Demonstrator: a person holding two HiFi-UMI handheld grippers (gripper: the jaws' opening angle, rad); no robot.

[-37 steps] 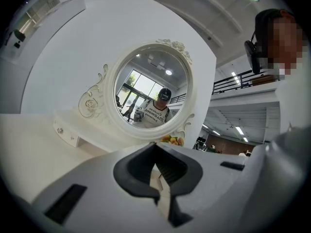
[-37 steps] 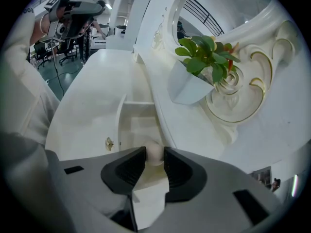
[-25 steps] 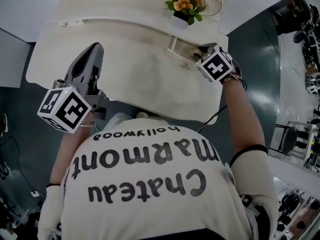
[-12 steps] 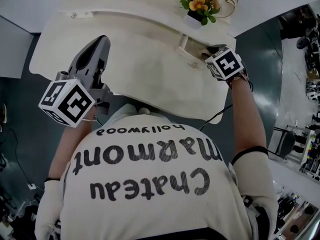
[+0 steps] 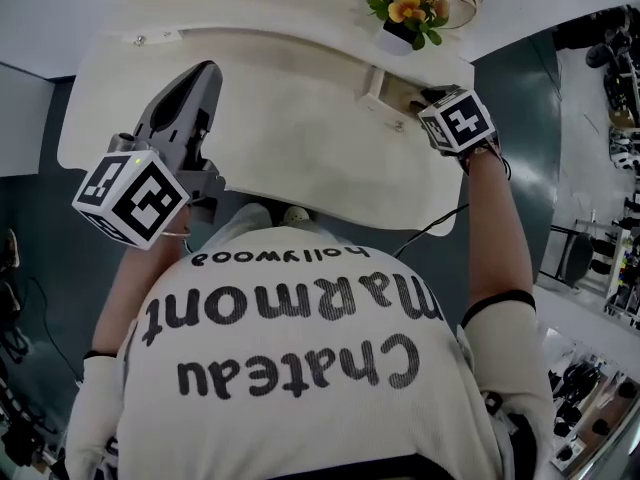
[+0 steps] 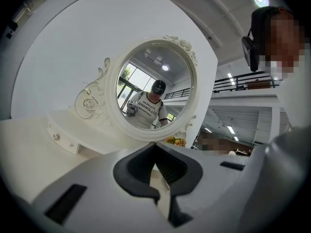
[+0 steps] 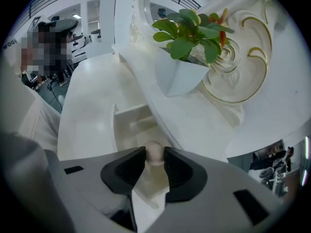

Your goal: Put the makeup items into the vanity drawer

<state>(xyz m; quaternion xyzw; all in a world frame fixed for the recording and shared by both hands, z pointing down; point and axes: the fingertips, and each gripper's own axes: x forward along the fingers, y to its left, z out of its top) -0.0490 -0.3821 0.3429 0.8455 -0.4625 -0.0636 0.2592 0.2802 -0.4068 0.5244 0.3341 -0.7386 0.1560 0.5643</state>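
Much tabletop room L of drawer

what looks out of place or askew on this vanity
Nothing spilled, damaged or askew. The only thing out of line is the small drawer, pulled out of the vanity at the right, where the right gripper holds a pale round item over it.

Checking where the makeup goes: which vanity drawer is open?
The right drawer, standing out below the flower pot beside the right hand-held gripper; the left drawer sits flush, shut.
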